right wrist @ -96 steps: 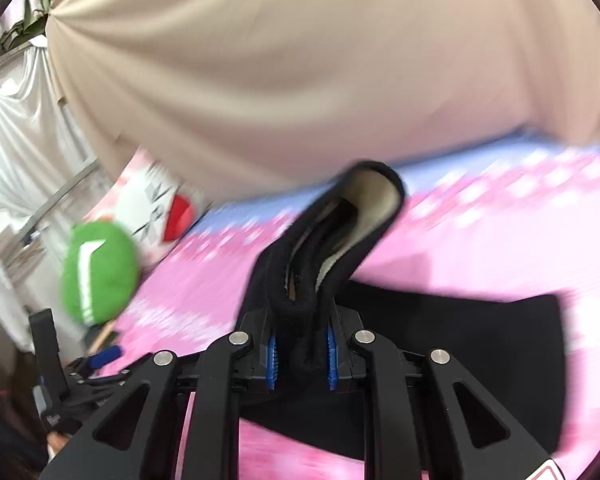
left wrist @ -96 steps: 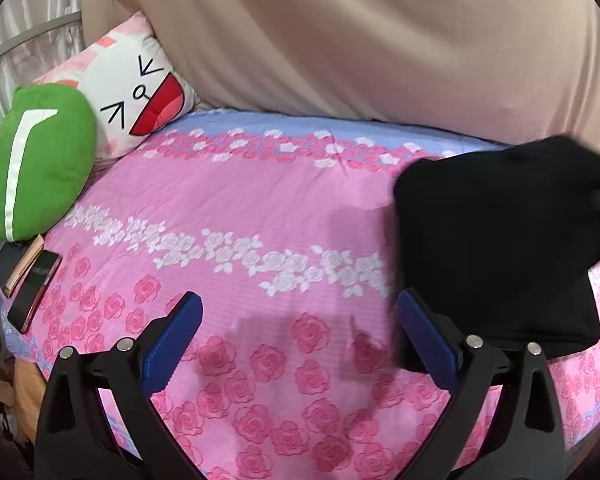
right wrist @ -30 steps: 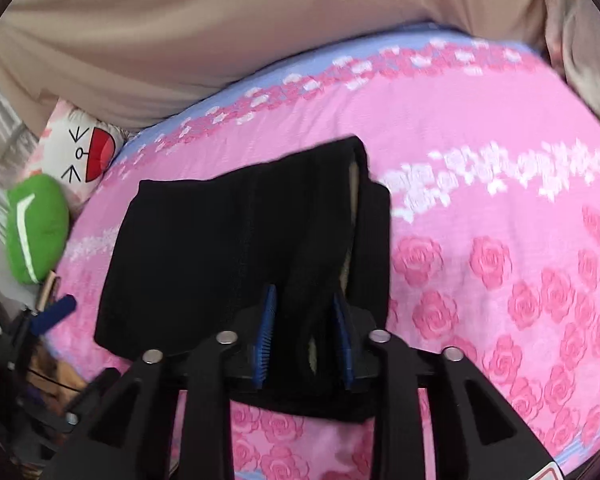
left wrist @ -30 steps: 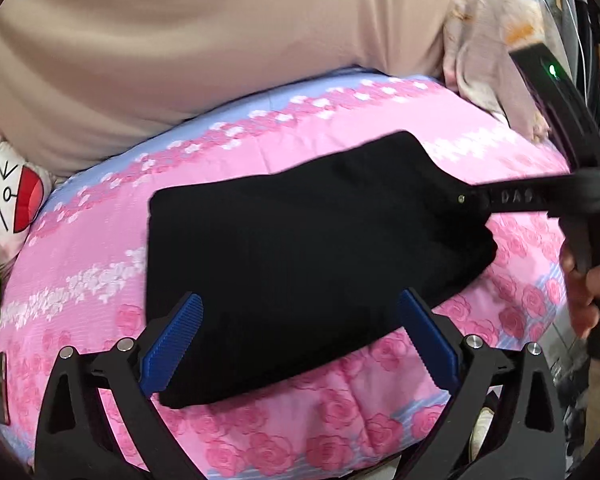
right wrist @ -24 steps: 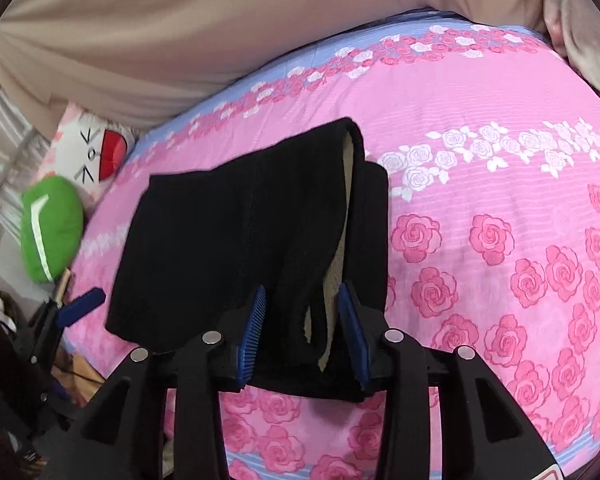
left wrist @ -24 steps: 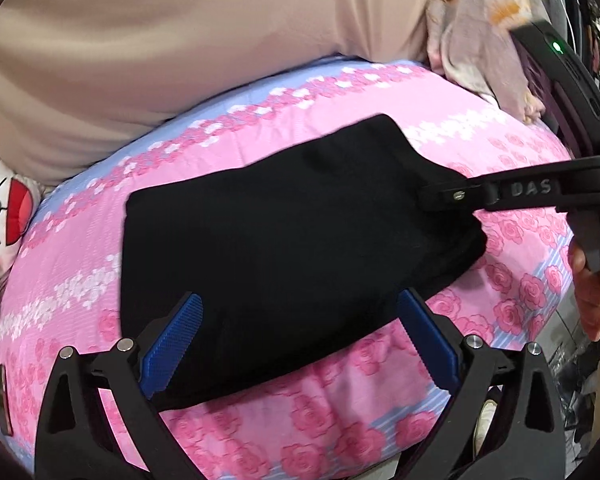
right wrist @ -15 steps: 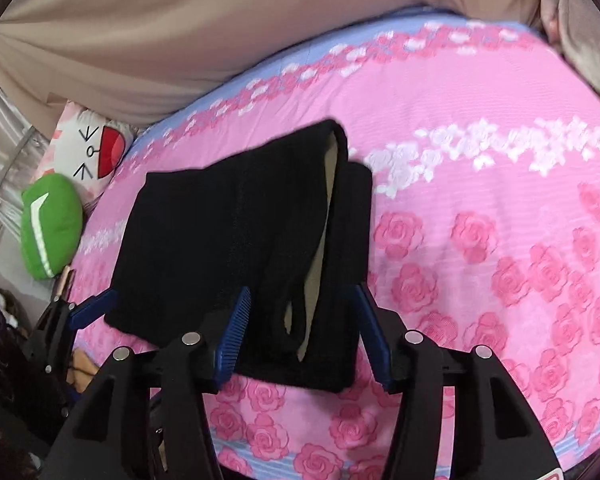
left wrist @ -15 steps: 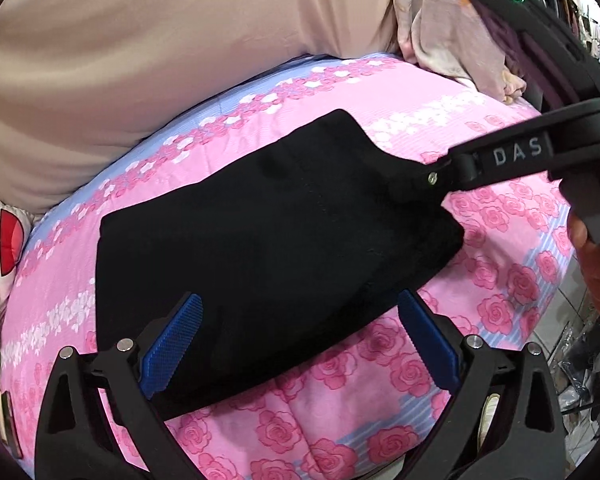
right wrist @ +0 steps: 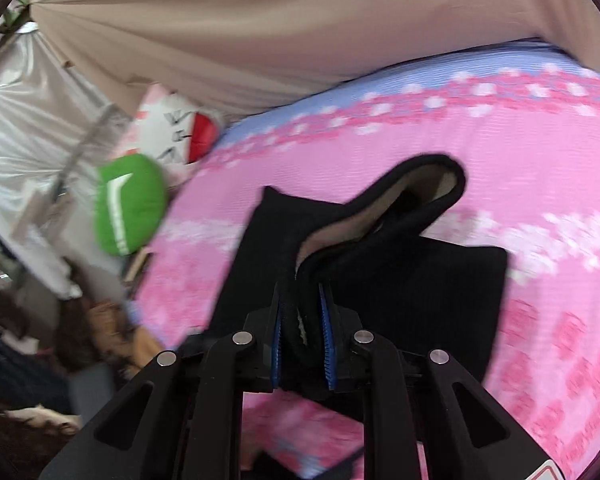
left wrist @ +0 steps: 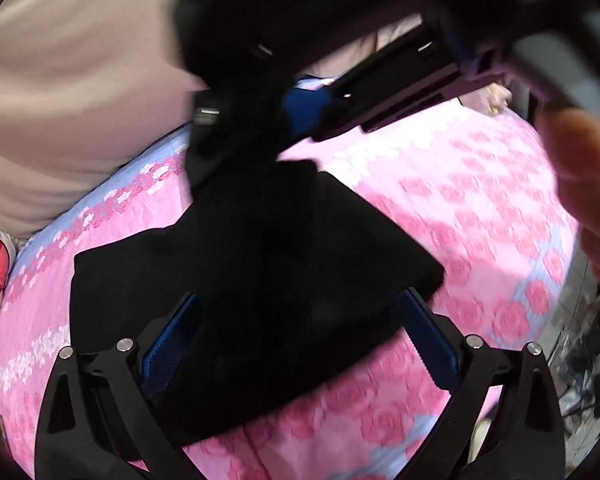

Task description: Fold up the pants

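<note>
- The black pants [right wrist: 416, 280] lie folded on the bed [right wrist: 540, 168], which has a pink sheet printed with roses, and one thick edge of them is lifted off it.
- The right tool [right wrist: 303, 334] has just been closing, and its blue pads now press on that raised edge from both sides; a pale fleece lining shows inside the fold above the pads.
- Seen from the left wrist, the right tool [left wrist: 308, 110] hangs above the pants [left wrist: 260, 280] with black cloth bunched at its tip, and a blurred hand [left wrist: 584, 184] of the person sits at the right edge.
- The left tool [left wrist: 300, 334] is spread wide, its two blue pads either side of the near part of the pants, gripping nothing.
- Left of the pants, at the bed's edge, sit a green cushion [right wrist: 128, 204] and a white cartoon-face pillow [right wrist: 180, 128].
- A beige curtain [right wrist: 260, 20] hangs behind the bed.
</note>
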Motion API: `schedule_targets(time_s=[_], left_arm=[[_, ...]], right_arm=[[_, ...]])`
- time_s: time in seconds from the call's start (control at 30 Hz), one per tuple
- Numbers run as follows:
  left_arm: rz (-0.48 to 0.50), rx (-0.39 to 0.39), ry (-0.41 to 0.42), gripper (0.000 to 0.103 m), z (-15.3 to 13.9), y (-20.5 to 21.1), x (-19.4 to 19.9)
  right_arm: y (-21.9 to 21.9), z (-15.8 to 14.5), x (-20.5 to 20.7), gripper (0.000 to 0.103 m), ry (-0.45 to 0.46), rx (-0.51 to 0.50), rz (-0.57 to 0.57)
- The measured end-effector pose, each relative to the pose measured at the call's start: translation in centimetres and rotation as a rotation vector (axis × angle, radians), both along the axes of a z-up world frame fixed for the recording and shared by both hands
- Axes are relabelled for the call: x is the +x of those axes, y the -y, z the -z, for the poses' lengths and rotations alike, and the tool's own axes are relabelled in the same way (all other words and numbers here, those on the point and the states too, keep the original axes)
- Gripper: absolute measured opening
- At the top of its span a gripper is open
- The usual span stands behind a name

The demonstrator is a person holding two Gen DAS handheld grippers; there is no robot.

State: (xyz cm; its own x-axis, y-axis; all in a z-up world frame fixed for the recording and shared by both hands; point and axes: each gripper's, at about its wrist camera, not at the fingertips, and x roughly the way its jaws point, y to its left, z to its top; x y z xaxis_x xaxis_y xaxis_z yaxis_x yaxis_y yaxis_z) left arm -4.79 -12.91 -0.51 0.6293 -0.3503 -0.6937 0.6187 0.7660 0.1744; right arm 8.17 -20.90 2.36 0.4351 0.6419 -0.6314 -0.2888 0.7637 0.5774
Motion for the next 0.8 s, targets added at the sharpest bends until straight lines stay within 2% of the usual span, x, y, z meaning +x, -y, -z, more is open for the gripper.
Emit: schedule_targets(time_s=[0.03, 0.07, 0.1, 0.13, 0.17, 0.2, 0.27, 0.3, 0.37, 0.47, 0.53, 0.63, 0.8], left_arm=[[-0.016, -0.016, -0.018, 0.087, 0.2, 0.0, 1.0], [-0.023, -0.033, -0.039, 0.072, 0.5, -0.1, 1.8], [-0.046, -0.032, -0.049, 0.042, 0.9, -0.2, 2.5], [-0.077, -0.027, -0.071, 0.024, 1.3, -0.3, 3.5], [-0.089, -0.042, -0.113, 0.020, 1.7, -0.6, 4.3], [-0.105, -0.075, -0.150, 0.014, 1.7, -1.2, 5.2], [-0.099, -0.137, -0.199, 0.013, 1.1, -2.4, 5.9], [-0.107, -0.159, -0.198, 0.012, 0.4, -3.3, 6.1], [-0.149, -0.202, -0.155, 0.012, -1.5, -5.7, 6.4], [-0.228, -0.319, -0.125, 0.012, -5.3, -11.4, 7.2], [-0.300, -0.378, -0.103, 0.012, -7.7, -16.1, 7.7], [-0.403, -0.414, -0.038, 0.012, -10.3, -21.6, 7.2], [-0.581, -0.434, 0.020, 0.012, -11.8, -27.0, 6.5]], right_arm=[[-0.3, -0.1, 0.2, 0.016, -0.005, 0.006, -0.011], [-0.4, -0.1, 0.4, 0.016, -0.010, 0.006, -0.015], [-0.2, -0.1, 0.5, 0.018, -0.015, 0.006, -0.001], [0.0, -0.1, 0.5, 0.020, -0.018, -0.006, 0.011], [0.5, -0.2, 0.5, 0.020, -0.011, 0.003, 0.034], [1.3, -0.4, 0.4, 0.025, -0.007, 0.027, 0.063], [2.9, -1.1, -0.6, 0.037, 0.031, -0.014, 0.156], [3.7, -1.5, -1.3, 0.047, 0.060, -0.050, 0.207], [4.5, -2.5, -3.7, 0.051, 0.138, -0.184, 0.309], [3.1, -1.7, -6.7, 0.052, 0.204, -0.373, 0.354], [1.2, -0.5, -7.6, 0.052, 0.218, -0.447, 0.315], [-3.6, 2.1, -8.1, 0.052, 0.227, -0.499, 0.168], [-12.6, 4.9, -6.1, 0.061, 0.258, -0.565, -0.039]])
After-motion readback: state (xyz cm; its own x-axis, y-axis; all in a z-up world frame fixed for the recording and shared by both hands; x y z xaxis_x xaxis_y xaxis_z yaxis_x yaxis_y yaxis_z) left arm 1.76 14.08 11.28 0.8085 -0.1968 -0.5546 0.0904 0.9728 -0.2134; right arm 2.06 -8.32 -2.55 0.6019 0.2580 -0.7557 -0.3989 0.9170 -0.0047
